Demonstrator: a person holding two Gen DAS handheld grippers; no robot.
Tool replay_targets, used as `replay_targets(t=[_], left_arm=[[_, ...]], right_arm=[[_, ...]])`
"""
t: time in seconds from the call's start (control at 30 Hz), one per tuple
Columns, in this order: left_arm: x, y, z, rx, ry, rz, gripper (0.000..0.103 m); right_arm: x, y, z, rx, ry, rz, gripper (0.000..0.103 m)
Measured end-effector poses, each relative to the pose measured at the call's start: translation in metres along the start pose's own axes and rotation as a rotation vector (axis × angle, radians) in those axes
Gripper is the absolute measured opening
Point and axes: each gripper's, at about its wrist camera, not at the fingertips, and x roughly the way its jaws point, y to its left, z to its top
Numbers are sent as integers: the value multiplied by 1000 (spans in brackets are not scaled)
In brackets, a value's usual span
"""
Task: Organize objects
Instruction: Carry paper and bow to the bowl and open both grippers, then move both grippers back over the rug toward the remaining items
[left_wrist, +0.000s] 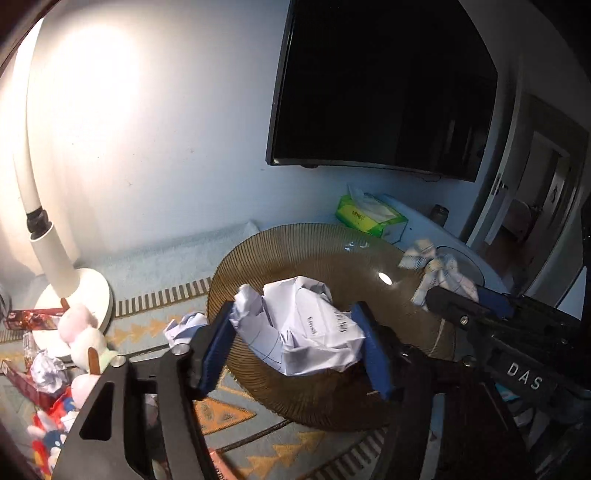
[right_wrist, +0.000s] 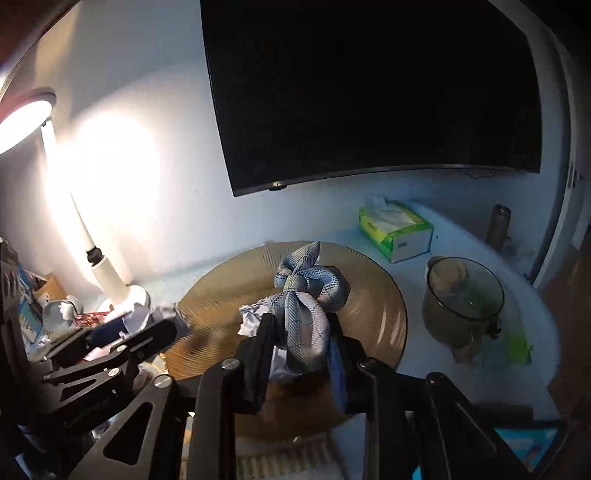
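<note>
Left wrist view: left hand-held gripper (left_wrist: 295, 347) spread, crumpled paper (left_wrist: 306, 328) between pads, contact unclear, over amber plate (left_wrist: 295, 243). Right wrist view: right hand-held gripper (right_wrist: 301, 354) pinching knotted cloth (right_wrist: 308, 306) above same plate. Tissue box (right_wrist: 397, 229), glass bowl (right_wrist: 463, 295) on surface beyond.

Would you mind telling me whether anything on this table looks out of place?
Yes: crumpled paper and a knotted grey cloth sit over the amber ribbed plate, which is for food. More paper wads litter the snack packets beside the lamp base.
</note>
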Motion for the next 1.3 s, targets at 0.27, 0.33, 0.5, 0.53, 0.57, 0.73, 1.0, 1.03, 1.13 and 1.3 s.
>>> replay_targets(t=[0.27, 0.33, 0.5, 0.53, 0.57, 0.73, 1.0, 1.03, 1.13, 1.3], left_arm=[[-39, 24, -18, -51, -18, 46, 84], [-63, 32, -26, -75, -40, 53, 84], [-135, 66, -61, -127, -117, 143, 87], [-147, 76, -69, -146, -128, 171, 87], [-159, 88, -78, -169, -134, 204, 89], [-202, 167, -135, -298, -90, 391, 102], [-216, 277, -214, -535, 17, 651, 102], [-216, 286, -216, -597, 16, 604, 102], [-217, 293, -222, -641, 20, 542, 102], [-186, 282, -220, -557, 185, 649, 102]], right_arm=[[-19, -26, -15, 132, -32, 104, 64], [-28, -18, -20, 122, -34, 136, 64], [-56, 24, -42, 42, -64, 222, 78], [-59, 34, -47, 18, -65, 241, 88], [-62, 46, -54, -7, -65, 260, 92], [-48, 98, -92, -86, 39, 369, 93], [12, 125, -150, -121, 203, 298, 93], [16, 126, -151, -121, 218, 279, 93], [19, 124, -151, -122, 225, 273, 93], [36, 126, -152, -118, 288, 228, 98]])
